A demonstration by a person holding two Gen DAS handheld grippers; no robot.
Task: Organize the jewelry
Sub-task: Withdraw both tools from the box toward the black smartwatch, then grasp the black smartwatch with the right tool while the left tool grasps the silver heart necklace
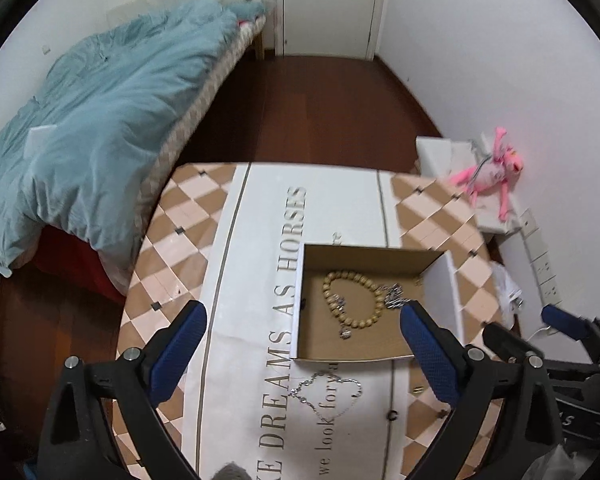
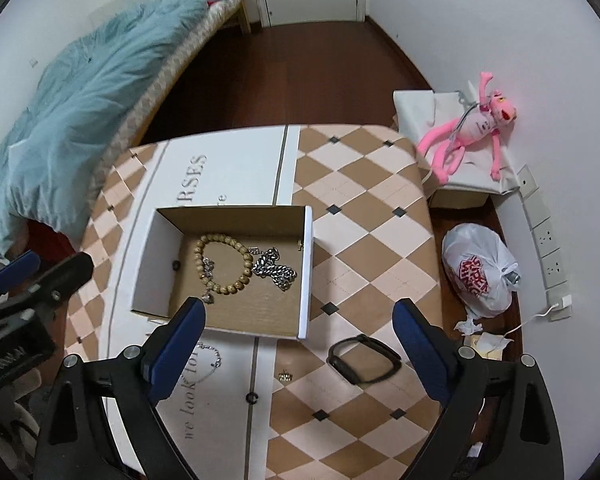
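Observation:
An open cardboard box point(image 1: 374, 252) point(image 2: 306, 264) sits on the table. Inside lie a wooden bead bracelet point(image 1: 374, 312) point(image 2: 236, 286) with silver charms and a heavy silver chain point(image 2: 274, 270) point(image 1: 394, 294). On the table in front of the box lie a thin silver chain bracelet point(image 1: 324, 390) point(image 2: 214, 356), a black band point(image 2: 362, 360), a small gold piece point(image 2: 285, 377) and a small dark ring point(image 2: 252, 397) point(image 1: 392, 415). My left gripper point(image 1: 304, 348) is open and empty above the thin chain. My right gripper point(image 2: 300, 344) is open and empty above the table in front of the box.
The table point(image 2: 372, 240) has a checkered cloth with a white printed runner. A bed with a blue duvet point(image 1: 100, 120) stands at the left. A pink plush toy point(image 2: 472, 128) lies on a white box at the right, with a white plastic bag point(image 2: 480, 272) on the floor.

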